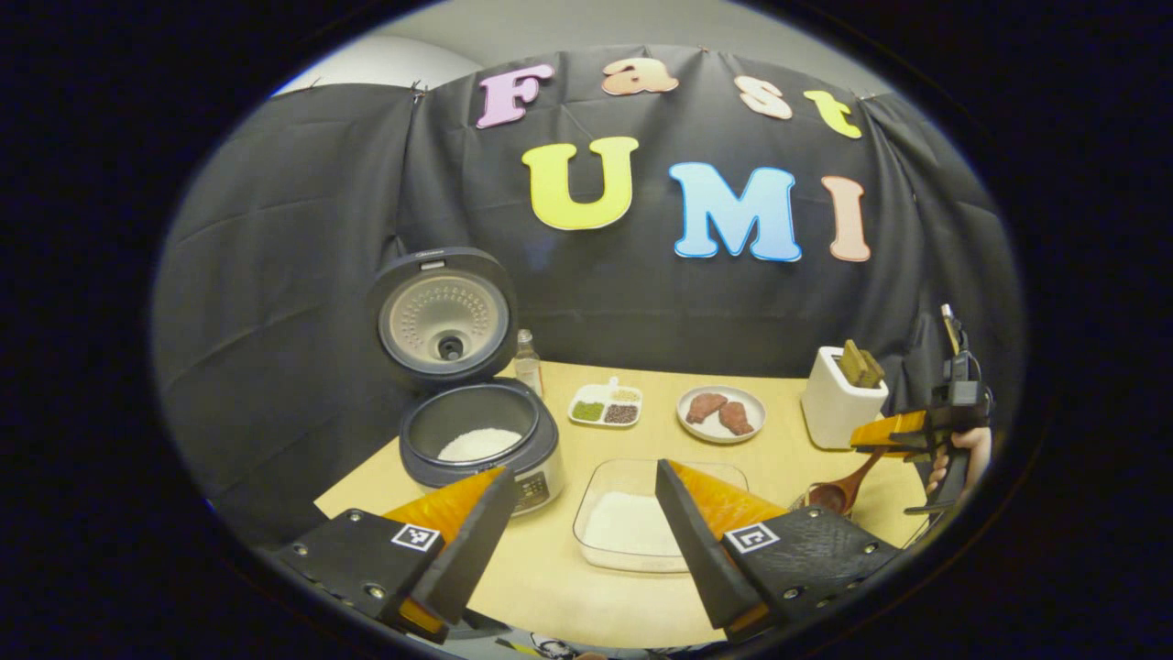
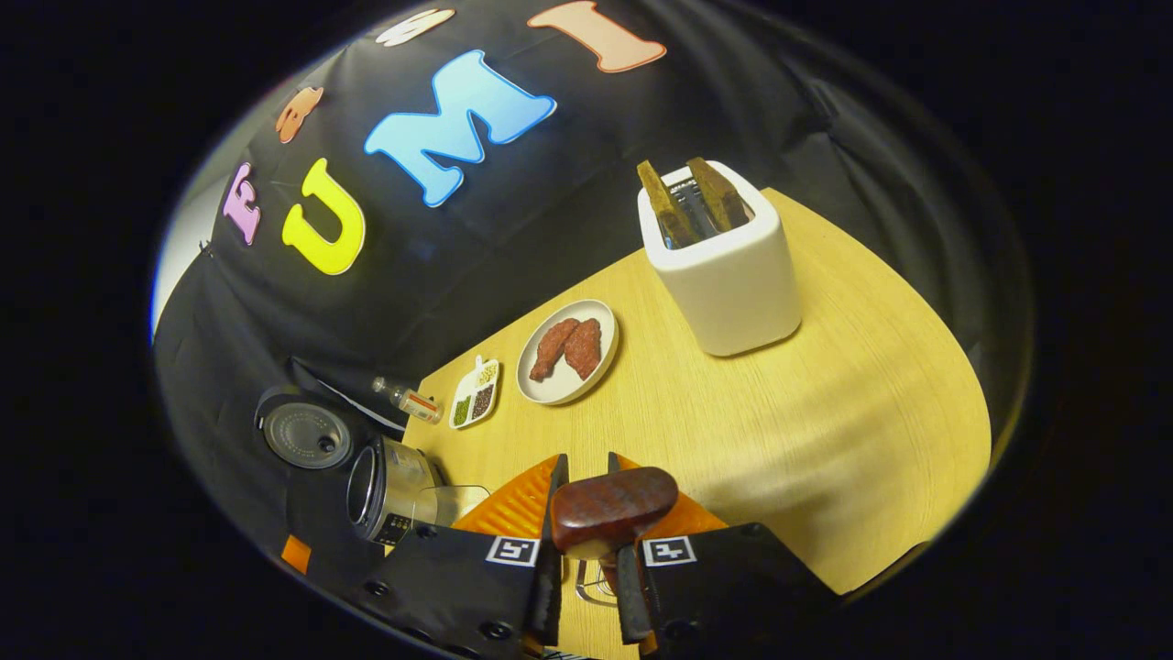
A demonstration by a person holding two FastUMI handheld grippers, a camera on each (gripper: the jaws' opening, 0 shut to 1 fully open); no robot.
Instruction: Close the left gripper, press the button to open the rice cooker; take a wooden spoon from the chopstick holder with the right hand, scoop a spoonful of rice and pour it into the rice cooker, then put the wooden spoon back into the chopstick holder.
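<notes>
Right gripper [image 2: 586, 527], at lower centre of its view, pinched the wooden spoon [image 2: 609, 509] while the left gripper [image 1: 582, 541] stood spread; with the rice cooker [image 1: 481, 440] open holding rice, returning the spoon to the chopstick holder [image 2: 729, 270] seemingly remained.

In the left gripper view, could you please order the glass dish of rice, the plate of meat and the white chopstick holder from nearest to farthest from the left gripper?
1. Glass dish of rice: right ahead of the left gripper, between its open fingers.
2. Plate of meat: farther back, slightly right of centre.
3. White chopstick holder: far right, by the right gripper.
</notes>
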